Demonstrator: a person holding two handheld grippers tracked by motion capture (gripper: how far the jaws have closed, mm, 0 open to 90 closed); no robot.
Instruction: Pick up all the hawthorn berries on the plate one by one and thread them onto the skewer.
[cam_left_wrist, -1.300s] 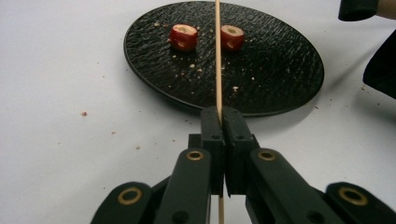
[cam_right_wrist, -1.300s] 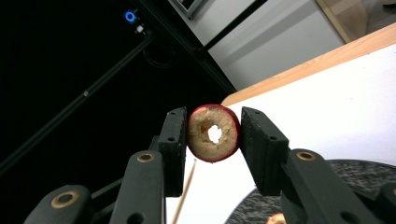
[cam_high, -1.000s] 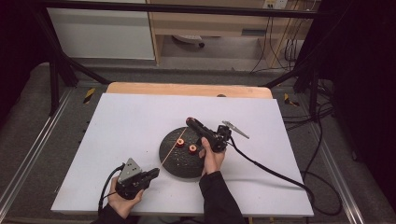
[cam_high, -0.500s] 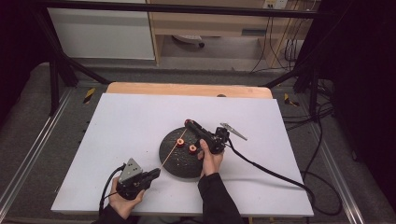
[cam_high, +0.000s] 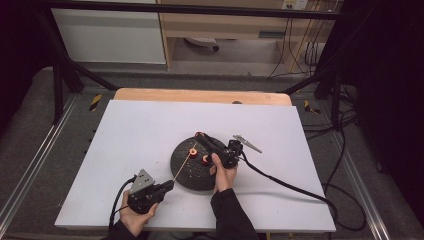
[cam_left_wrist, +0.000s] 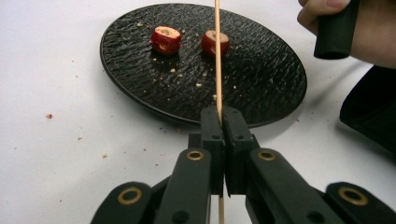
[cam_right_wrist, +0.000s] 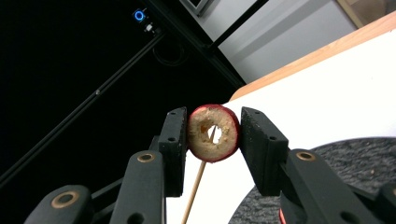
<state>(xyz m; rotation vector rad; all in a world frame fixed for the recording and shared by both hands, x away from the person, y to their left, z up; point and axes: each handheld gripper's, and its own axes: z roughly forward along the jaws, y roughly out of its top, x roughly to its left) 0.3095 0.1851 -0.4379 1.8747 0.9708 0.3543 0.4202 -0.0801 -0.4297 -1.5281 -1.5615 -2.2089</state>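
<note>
Left gripper (cam_left_wrist: 219, 122): jaws shut on stick (cam_left_wrist: 217, 56) | Right gripper (cam_right_wrist: 212, 135): jaws squeeze fruit ring (cam_right_wrist: 212, 133) above plate (cam_high: 182, 165) | Tip sits in ring's hole | Tip: hold stick steady, push ring straight.

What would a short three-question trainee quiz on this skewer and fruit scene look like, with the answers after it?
1. True or false: the left gripper is shut on the wooden skewer.
2. What does the right gripper hold? A) a red fruit ring with a hole through its middle, B) a spoon, C) a whole banana.
3. How many red fruit pieces lie on the black plate in the left gripper view?

Key
1. True: the jaws are closed on the stick, which runs out over the plate.
2. A: the fruit ring sits between the pads, with the skewer's tip seen through its hole.
3. Two, side by side near the plate's far edge.
</note>
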